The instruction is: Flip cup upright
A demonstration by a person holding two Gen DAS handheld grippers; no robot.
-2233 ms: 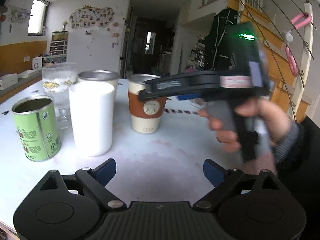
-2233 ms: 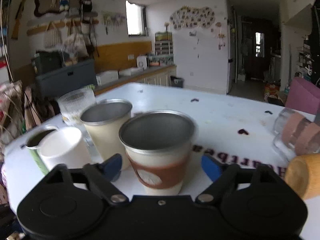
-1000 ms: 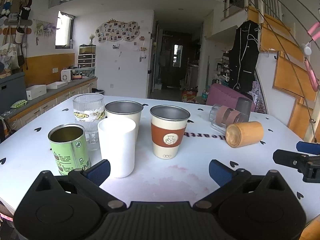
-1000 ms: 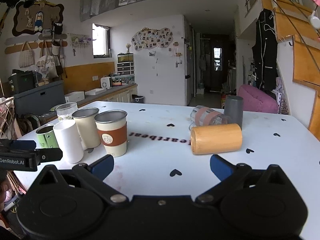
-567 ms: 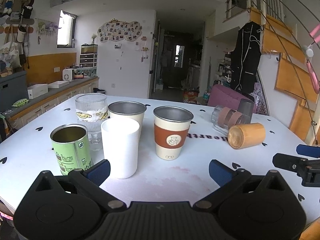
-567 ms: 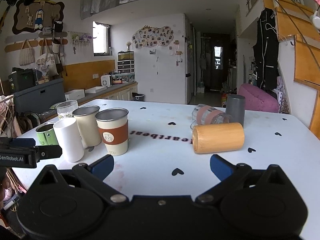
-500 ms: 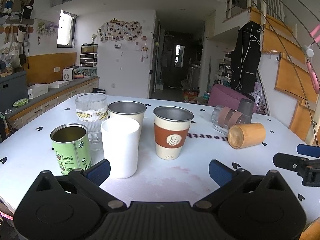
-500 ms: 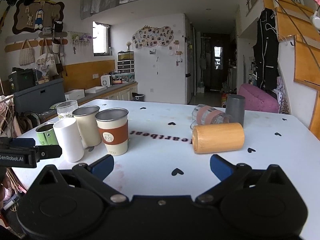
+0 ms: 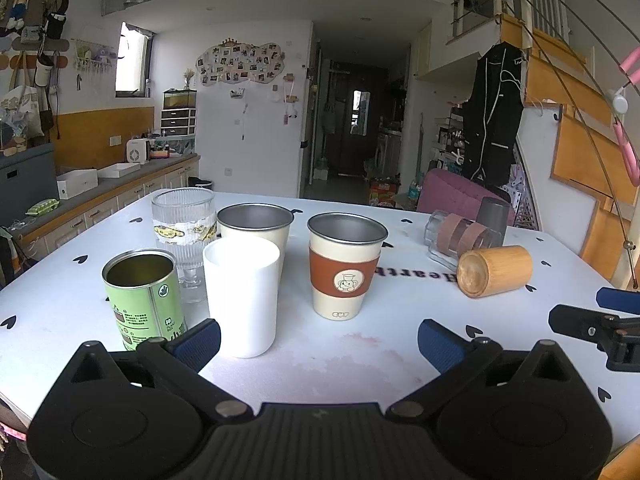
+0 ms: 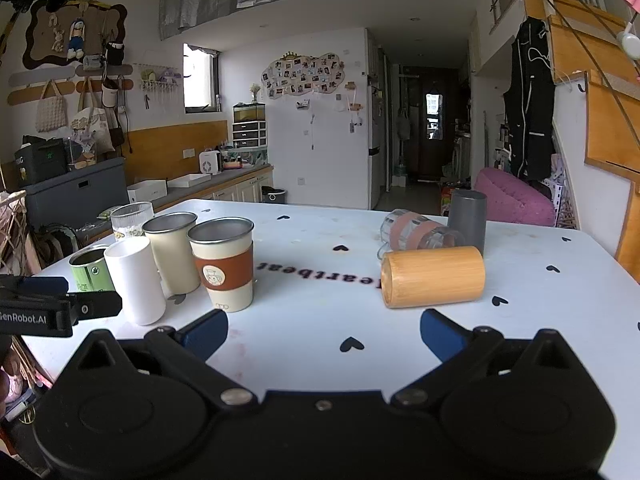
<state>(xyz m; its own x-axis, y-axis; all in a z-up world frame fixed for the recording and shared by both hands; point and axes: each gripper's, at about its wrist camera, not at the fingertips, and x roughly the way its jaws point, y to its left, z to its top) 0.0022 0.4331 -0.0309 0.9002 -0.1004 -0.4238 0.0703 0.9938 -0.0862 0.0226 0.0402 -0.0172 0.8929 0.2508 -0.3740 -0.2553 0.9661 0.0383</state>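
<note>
A wooden cup (image 9: pixel 494 270) (image 10: pixel 433 276) lies on its side on the white table. Behind it a clear glass with brown bands (image 9: pixel 456 235) (image 10: pixel 416 233) also lies on its side, and a grey cup (image 9: pixel 494 212) (image 10: pixel 466 220) stands mouth down. My left gripper (image 9: pixel 319 340) is open and empty, near the table's front edge, facing the upright cups. My right gripper (image 10: pixel 323 332) is open and empty, a short way in front of the wooden cup. Its fingers show at the right edge of the left wrist view (image 9: pixel 588 322).
Upright at the left stand a steel cup with a brown sleeve (image 9: pixel 345 266) (image 10: pixel 223 263), a white cup (image 9: pixel 241 294) (image 10: pixel 135 280), a cream steel cup (image 9: pixel 256 228) (image 10: pixel 172 250), a ribbed glass (image 9: pixel 183 232) and a green tin (image 9: pixel 140 292) (image 10: pixel 89 265).
Both grippers have pulled back from the steel cup with the brown sleeve, which stands upright. In the last half second nothing has moved.
</note>
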